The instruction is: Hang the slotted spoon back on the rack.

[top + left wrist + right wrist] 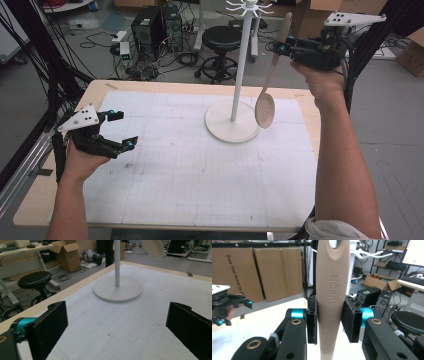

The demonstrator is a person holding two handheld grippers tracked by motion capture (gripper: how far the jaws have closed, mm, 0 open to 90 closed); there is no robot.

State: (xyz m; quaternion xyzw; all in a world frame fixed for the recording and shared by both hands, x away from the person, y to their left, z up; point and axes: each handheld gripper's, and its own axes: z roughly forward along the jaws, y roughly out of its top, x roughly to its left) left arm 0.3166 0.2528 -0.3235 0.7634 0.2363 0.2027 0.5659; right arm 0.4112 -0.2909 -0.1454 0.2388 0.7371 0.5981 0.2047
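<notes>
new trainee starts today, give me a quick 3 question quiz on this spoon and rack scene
1. True or false: the right gripper is shut on the handle of the slotted spoon.
2. How do the left gripper jaws stand? A) wide open, holding nothing B) shut on the spoon C) shut on the pole
3. In the high view, is the spoon's head lying on the base of the white rack, or hanging above it?

Key
1. True; the jaws press both sides of the handle.
2. A
3. Hanging above it, beside the pole, with the handle tip up near the hooks.
</notes>
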